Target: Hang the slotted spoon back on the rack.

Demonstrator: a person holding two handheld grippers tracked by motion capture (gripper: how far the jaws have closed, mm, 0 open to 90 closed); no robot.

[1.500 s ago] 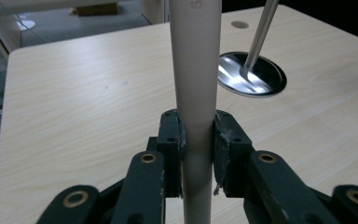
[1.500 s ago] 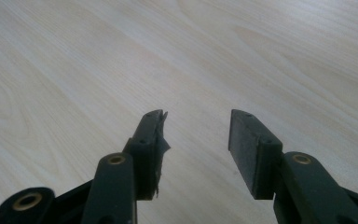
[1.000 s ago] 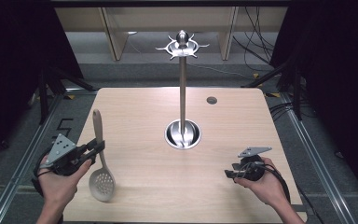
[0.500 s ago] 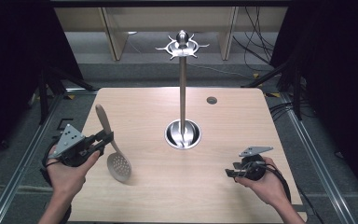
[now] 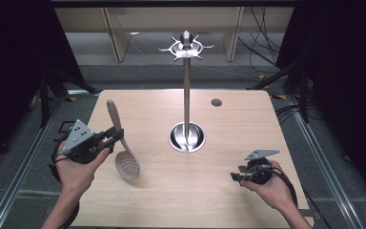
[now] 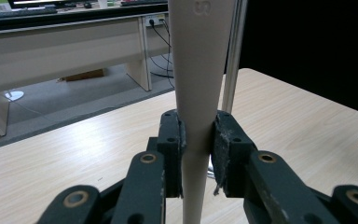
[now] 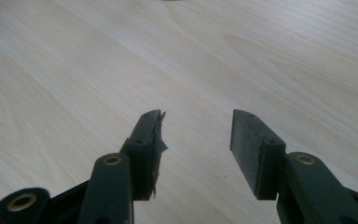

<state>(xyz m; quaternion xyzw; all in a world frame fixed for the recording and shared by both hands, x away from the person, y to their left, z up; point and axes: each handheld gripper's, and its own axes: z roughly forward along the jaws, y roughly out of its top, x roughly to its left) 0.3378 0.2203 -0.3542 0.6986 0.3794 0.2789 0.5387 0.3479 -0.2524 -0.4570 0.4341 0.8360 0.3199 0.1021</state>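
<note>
A metal stand [image 5: 186,95] rises from a round, dish-like base [image 5: 187,137] near the middle of the table [image 5: 228,124]; the base looks bare apart from the pole, and the hooked crown [image 5: 186,46] at the top carries nothing. A small dark disc [image 5: 216,102] lies towards the far right corner.

The left gripper [image 5: 116,135], held near the left edge, is clamped on the handle of a beige slotted spoon [image 5: 124,152]. In the left gripper view the jaws press both sides of the handle [image 6: 196,84]. The spoon is tilted, its handle pointing to the far edge and its perforated bowl [image 5: 127,166] hanging towards the near edge, above the table.

The right gripper [image 5: 234,176] sits near the near right corner, its jaws spread wide over bare wood [image 7: 191,56], well apart from the spoon.
</note>
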